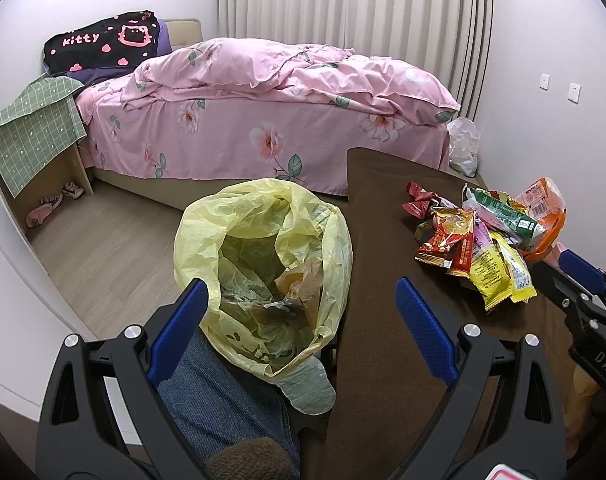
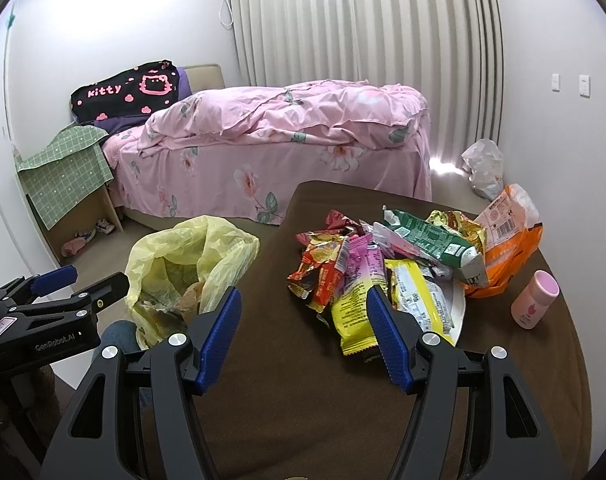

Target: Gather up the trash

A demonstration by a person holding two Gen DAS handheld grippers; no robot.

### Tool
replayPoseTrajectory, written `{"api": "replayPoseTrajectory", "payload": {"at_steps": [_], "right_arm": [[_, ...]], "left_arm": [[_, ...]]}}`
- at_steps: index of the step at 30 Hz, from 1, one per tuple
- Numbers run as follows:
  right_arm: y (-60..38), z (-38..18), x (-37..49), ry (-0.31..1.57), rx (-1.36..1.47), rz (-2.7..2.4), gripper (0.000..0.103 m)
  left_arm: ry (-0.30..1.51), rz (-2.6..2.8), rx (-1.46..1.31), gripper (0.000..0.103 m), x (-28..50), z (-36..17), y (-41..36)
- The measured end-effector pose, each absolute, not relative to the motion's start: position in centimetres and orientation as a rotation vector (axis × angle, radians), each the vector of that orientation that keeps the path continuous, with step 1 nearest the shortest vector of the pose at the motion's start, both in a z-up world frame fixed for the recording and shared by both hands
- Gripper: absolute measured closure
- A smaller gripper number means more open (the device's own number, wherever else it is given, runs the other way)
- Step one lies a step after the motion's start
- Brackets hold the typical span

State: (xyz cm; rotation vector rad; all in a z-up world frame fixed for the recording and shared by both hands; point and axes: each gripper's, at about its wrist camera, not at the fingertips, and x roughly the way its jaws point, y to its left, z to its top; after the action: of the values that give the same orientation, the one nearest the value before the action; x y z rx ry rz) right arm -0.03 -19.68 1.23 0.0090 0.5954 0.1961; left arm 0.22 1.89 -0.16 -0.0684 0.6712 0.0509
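Note:
A pile of snack wrappers (image 2: 387,268) lies on a brown-covered table (image 2: 295,360), partly on a white plate (image 2: 459,308); the pile also shows in the left wrist view (image 1: 483,240). A yellow trash bag (image 1: 263,268) stands open beside the table's left edge, with crumpled waste inside; it also shows in the right wrist view (image 2: 183,268). My left gripper (image 1: 303,320) is open and empty, just above the bag's near rim. My right gripper (image 2: 303,332) is open and empty over the table, its right finger next to a yellow wrapper (image 2: 355,316).
A pink bottle (image 2: 533,300) stands on the table right of the pile. A pink bed (image 1: 263,112) fills the back. A green-clothed side table (image 1: 35,136) stands at the left. A white plastic bag (image 2: 485,168) lies on the floor by the right wall.

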Motion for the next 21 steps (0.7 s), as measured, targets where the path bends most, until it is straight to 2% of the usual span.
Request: {"api": "replayPoseTrajectory", "payload": {"at_steps": [9,13,21], "right_arm": [[-27.2,1.3,0.2,0.564,0.006,0.036,0.042],[-30.3,0.3,0.1,0.588,0.009,-0.024,0.042],[-31.9,-1.9,0.3,0.640,0.006,0.007,0.042]], "left_arm": [[0.627,-0.132,-0.106,0.013,3.2,-1.3,-1.0],[0.636,-0.283,-0.101,0.009,6.3,-2.0,-4.4],[0.683,-0.333,-0.118,0.009,10.0,-3.5,-7.5]]}}
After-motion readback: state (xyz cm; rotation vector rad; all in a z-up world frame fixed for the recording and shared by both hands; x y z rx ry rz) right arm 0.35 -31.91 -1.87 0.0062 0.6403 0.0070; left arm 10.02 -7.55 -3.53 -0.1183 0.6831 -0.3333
